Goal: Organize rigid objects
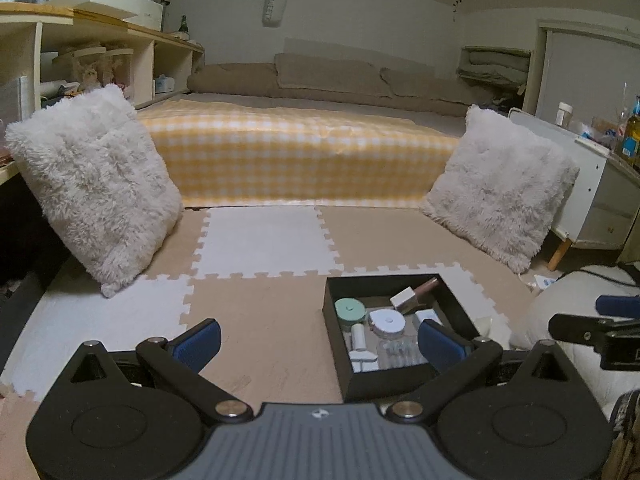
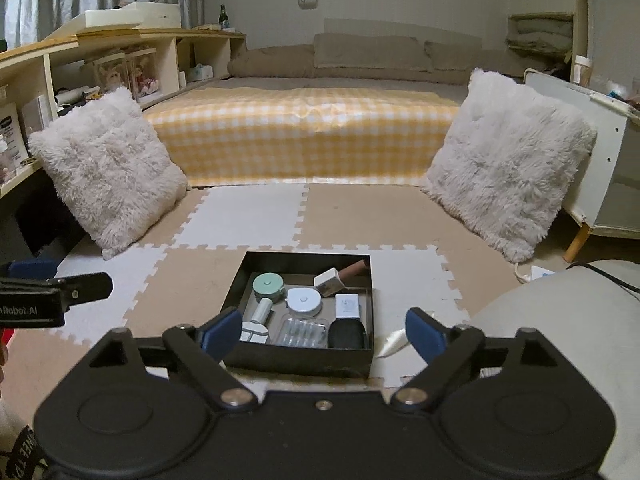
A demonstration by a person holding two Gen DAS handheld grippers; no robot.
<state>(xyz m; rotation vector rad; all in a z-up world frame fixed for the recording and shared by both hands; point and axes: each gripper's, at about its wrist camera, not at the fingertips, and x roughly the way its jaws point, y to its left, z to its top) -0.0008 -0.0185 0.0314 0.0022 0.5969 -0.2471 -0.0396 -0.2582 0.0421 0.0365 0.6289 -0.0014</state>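
Black box (image 2: 298, 354) of small rigid things sits on the puzzle-mat floor (image 2: 192, 280), straight ahead of the right gripper (image 2: 322, 334) and framed between its spread blue pads, which touch nothing. Inside: mint round case (image 2: 268, 285), white round case (image 2: 304, 300), white charger block (image 2: 347, 306), dark pouch (image 2: 347, 335), clear blister pack (image 2: 303, 330), white-capped tube (image 2: 340, 276) leaning on the far wall. Near wall hides the box floor closest to the claw; small white pieces at near left are hard to identify.

Left gripper (image 1: 320, 342) also gapes wide, empty – the box lies ahead and to its right, its near right corner covered by the right pad (image 1: 438, 344). Right claw's tip only just enters the left view's edge, cut off
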